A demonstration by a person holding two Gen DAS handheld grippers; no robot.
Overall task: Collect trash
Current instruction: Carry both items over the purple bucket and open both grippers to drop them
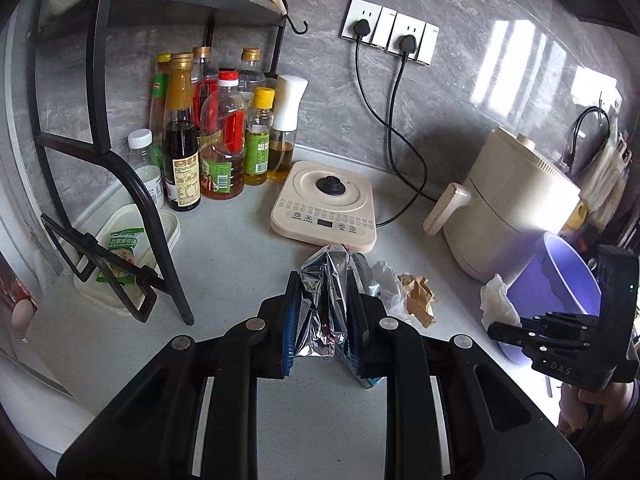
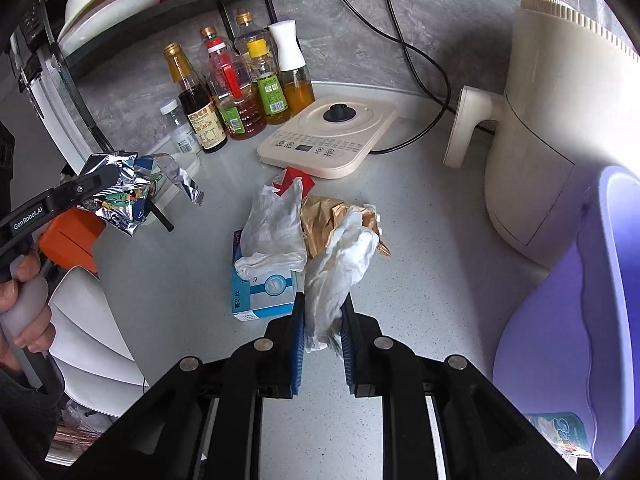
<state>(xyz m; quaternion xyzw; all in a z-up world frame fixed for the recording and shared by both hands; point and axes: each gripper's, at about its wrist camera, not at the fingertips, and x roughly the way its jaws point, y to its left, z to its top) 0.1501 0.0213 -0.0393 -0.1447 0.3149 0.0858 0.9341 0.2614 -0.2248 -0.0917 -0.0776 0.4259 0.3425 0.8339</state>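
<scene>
- The left gripper (image 1: 326,316) is clamped on a crumpled foil wrapper (image 1: 326,300), its blue pads pressing the silver packet from both sides at the lower centre of the left wrist view; in the right wrist view the same wrapper (image 2: 128,188) hangs off the counter at the left edge.
- The right gripper (image 2: 324,330) is closed on a white crumpled tissue (image 2: 342,268), which stands up between the pads in the lower centre of that frame.
- Just beyond the tissue, mid-frame, lie a crumpled brown paper (image 2: 332,216), a white plastic bag (image 2: 272,232) and a blue-and-white box (image 2: 262,292) partly under the bag; a small red scrap (image 2: 296,184) sits near the cream induction cooker (image 2: 332,140).
- A purple bin (image 2: 592,300) fills the right side of the right wrist view, with a printed packet (image 2: 560,432) inside at its bottom.
- A cream air fryer (image 2: 560,120) stands at the upper right, beside the bin.
- Sauce and oil bottles (image 1: 216,132) cluster at the upper left under a black rack (image 1: 100,80).
</scene>
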